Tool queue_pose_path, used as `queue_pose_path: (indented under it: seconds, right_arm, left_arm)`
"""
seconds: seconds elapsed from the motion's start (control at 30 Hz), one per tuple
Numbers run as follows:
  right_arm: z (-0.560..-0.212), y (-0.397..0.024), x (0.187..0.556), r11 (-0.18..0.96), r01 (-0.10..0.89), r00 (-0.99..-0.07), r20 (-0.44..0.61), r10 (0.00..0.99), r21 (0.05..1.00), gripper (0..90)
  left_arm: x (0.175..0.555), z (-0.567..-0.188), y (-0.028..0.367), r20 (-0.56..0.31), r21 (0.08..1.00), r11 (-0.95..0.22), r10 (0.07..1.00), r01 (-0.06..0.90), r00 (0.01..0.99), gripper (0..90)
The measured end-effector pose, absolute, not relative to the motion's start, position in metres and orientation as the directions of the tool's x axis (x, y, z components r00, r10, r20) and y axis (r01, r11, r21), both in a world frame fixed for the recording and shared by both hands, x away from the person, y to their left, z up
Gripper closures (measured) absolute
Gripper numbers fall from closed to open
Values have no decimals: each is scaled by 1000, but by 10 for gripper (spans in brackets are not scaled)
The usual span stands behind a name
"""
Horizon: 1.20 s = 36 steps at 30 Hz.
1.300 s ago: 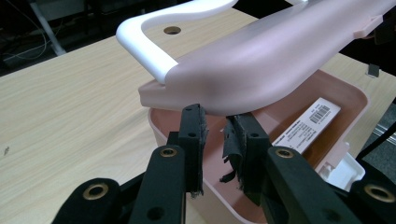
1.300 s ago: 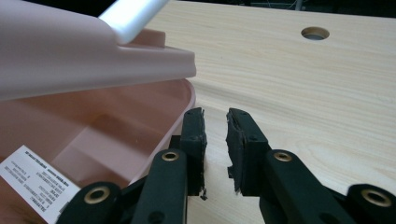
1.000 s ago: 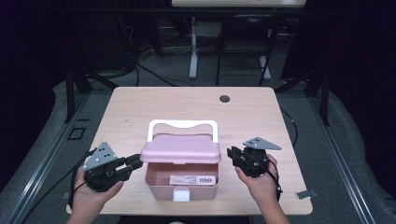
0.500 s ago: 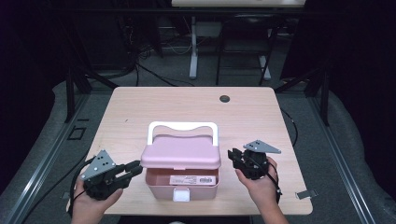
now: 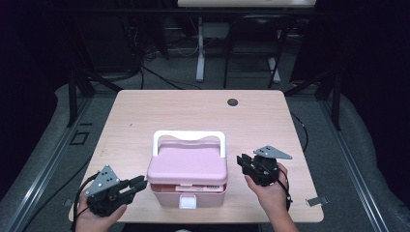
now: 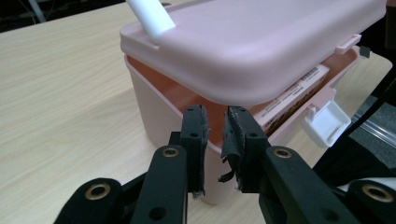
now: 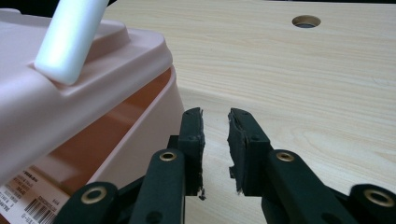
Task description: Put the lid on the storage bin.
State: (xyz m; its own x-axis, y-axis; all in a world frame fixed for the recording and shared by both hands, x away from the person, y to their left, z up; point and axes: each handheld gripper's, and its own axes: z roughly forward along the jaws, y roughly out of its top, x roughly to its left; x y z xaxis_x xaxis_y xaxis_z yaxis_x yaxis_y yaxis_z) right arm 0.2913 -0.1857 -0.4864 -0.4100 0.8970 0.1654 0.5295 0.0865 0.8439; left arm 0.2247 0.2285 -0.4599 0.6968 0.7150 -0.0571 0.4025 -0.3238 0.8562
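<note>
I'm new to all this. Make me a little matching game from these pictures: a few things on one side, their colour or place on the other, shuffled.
Things:
1. lid
2. handle
3. latch
4. round hole

Descriptions:
A. white, arched across the box top
B. at the table's far edge
C. pink, resting ajar on the box
D. white, on the box's near face

Pairs: 1-C, 2-A, 3-D, 4-B

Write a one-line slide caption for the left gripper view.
Left gripper jaws slightly apart before a pink plastic box with its lid ajar.

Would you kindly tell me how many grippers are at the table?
2: the left gripper at the pink box's left front corner, the right gripper beside its right side.
</note>
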Motion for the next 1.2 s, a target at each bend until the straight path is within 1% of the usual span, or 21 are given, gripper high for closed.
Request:
queue_pose_path:
  seconds: [0.3, 0.47, 0.63, 0.97, 1.2]
  right_arm:
    - [-487, -186, 292, 79, 537, -415, 181, 892, 840, 746]
    - [-488, -186, 292, 78, 537, -412, 181, 893, 840, 744]
    - [-488, -187, 292, 78, 534, -411, 178, 894, 842, 744]
    - [-488, -188, 292, 74, 533, -410, 180, 894, 843, 742]
    - [-489, -190, 292, 71, 533, -404, 180, 897, 843, 740]
  left_arm:
    - [223, -473, 227, -72, 839, -333, 715, 429, 695, 776]
    - [224, -475, 227, -56, 833, -355, 710, 424, 702, 776]
    - [225, -476, 228, -62, 829, -346, 723, 439, 688, 774]
    - [228, -474, 235, -63, 841, -325, 736, 433, 674, 774]
    - [234, -477, 240, -72, 839, -309, 752, 448, 655, 751]
